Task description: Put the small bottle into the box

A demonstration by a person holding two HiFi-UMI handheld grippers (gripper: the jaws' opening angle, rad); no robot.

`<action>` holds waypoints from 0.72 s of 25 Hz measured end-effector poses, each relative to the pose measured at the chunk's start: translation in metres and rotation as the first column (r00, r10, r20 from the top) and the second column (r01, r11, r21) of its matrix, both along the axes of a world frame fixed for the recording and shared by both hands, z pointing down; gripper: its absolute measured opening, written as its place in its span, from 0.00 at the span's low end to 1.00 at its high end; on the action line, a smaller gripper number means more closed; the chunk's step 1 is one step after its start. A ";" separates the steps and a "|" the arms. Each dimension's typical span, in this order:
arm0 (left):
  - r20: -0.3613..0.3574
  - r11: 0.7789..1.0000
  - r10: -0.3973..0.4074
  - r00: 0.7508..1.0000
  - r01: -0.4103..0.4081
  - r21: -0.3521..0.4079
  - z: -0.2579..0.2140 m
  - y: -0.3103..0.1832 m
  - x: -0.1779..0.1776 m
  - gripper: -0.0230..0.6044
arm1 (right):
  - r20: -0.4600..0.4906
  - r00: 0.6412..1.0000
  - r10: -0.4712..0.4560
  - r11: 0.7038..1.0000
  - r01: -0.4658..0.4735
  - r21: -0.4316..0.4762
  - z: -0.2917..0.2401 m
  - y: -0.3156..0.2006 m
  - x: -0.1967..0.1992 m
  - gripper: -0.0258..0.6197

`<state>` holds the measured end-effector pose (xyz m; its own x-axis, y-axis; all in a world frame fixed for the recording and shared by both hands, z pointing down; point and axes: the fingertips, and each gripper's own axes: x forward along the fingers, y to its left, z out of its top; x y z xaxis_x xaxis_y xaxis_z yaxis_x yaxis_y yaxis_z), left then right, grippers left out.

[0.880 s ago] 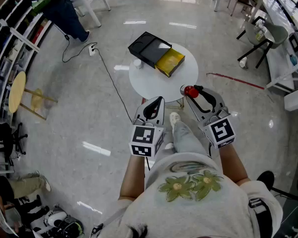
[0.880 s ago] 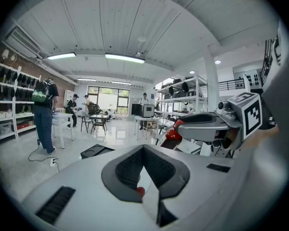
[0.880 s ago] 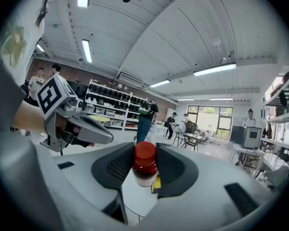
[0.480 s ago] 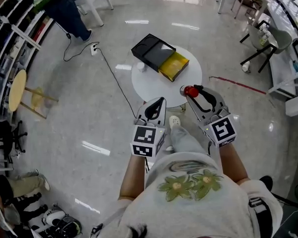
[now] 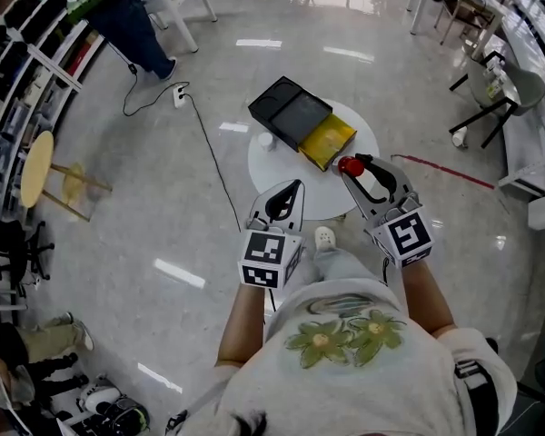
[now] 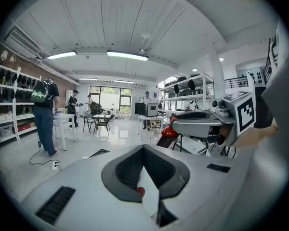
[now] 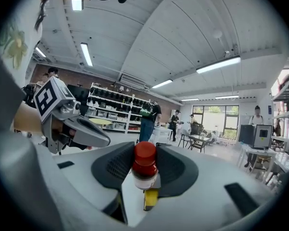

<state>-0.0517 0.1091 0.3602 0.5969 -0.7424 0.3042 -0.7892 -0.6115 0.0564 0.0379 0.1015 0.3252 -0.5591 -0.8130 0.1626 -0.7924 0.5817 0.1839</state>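
Head view, left to right. At the far left we see a round wooden stool (image 5: 36, 169) on the glossy floor. At the upper left a person (image 5: 132, 21) in dark trousers stands, and a power strip (image 5: 179, 95) lies on the floor nearby.

In the middle stands a round white table (image 5: 304, 198). At its left edge sits a small white object (image 5: 266, 140), too small for us to name. A black box (image 5: 289, 109) lies across the table's far left edge and reaches past it. Its yellow tray (image 5: 327, 140) lies open toward the table's right side.

The left gripper (image 5: 295, 185) is held in front of the table's near edge. In the left gripper view we see this gripper (image 6: 143, 149) with its dark pads (image 6: 127, 170) meeting at the tips and nothing clamped between them.

The right gripper (image 5: 353, 165) shows against the table's near right edge. Its fingers stand partly apart and clamp the small bottle (image 5: 349, 165), whose red cap lies just beside the near corner of the yellow tray, outside the box. In the right gripper view the bottle (image 7: 145, 163) stands upright between this gripper's (image 7: 145, 154) pads, with a white label under the red cap. The left gripper (image 7: 82, 131) shows at that view's left.
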 end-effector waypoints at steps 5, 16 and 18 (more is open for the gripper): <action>0.011 1.000 -0.009 1.000 0.009 -0.009 0.005 -0.033 0.001 0.04 | 0.001 1.000 -0.013 1.000 0.013 -0.003 0.002 -0.037 0.000 0.27; 0.014 0.999 -0.030 0.999 0.030 -0.026 0.014 -0.090 0.010 0.04 | 0.001 0.999 -0.053 0.999 0.053 -0.009 0.006 -0.097 0.004 0.27; 0.013 0.999 -0.036 0.999 0.036 -0.029 0.015 -0.100 0.011 0.04 | -0.001 0.998 -0.061 0.998 0.061 -0.014 0.007 -0.109 0.005 0.27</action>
<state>-0.0409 0.0090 0.3755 0.5661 -0.7539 0.3335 -0.8115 -0.5809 0.0644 0.0427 -0.0072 0.3327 -0.6073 -0.7750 0.1747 -0.7550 0.6315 0.1765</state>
